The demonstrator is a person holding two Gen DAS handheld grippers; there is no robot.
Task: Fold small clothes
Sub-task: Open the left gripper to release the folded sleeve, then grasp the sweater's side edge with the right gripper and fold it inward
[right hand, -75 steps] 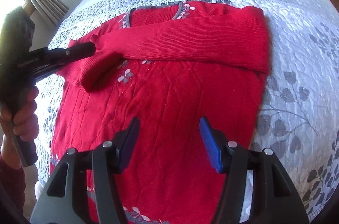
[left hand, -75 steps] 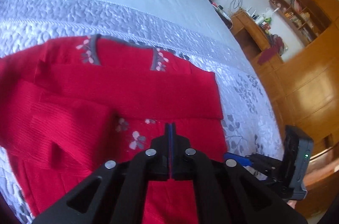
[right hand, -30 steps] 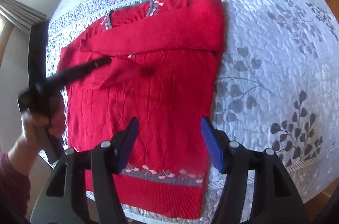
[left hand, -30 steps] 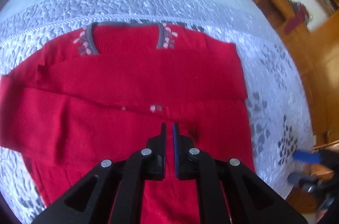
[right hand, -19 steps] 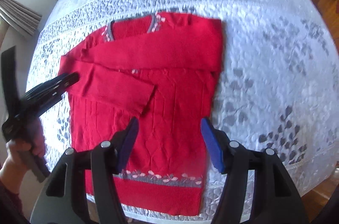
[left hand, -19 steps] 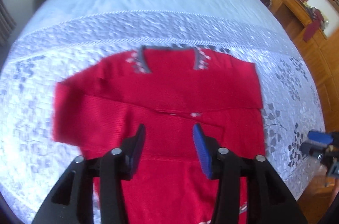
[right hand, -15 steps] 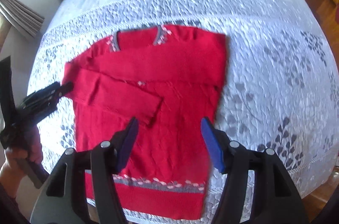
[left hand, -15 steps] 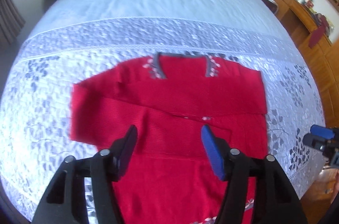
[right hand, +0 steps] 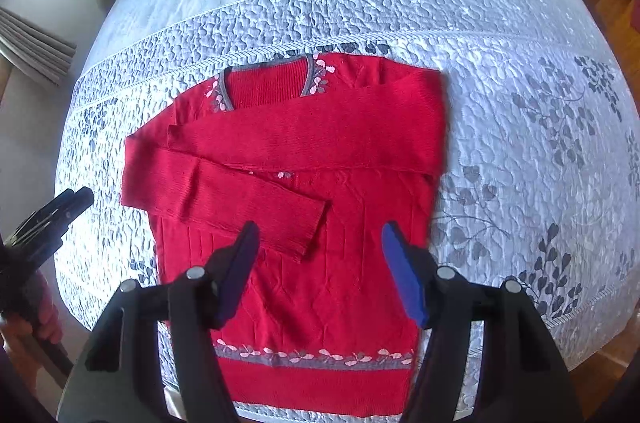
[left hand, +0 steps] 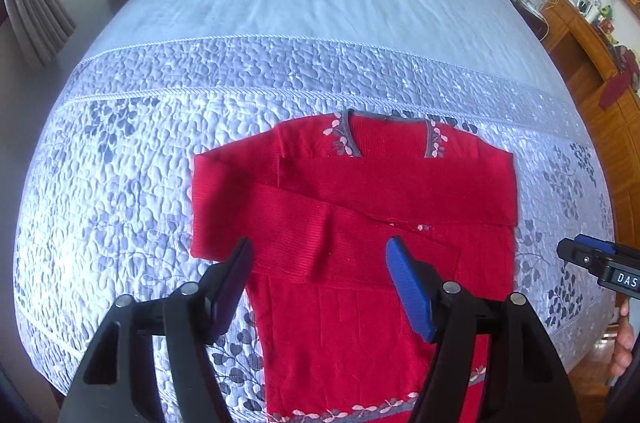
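Over the bed point(left hand: 320, 23), the left wrist view shows the left gripper point(left hand: 320, 255) spread wide and holding nothing, above a red sweater point(left hand: 360, 191) lying flat on the quilt point(left hand: 120, 163), both sleeves folded across its chest. The right gripper's tip point(left hand: 592, 259) pokes in at the right edge.

In the right wrist view, the right gripper point(right hand: 320, 243) also gapes wide and empty above the sweater's lower body point(right hand: 320, 303); the left gripper point(right hand: 52, 215) hangs beside the quilt's left edge.
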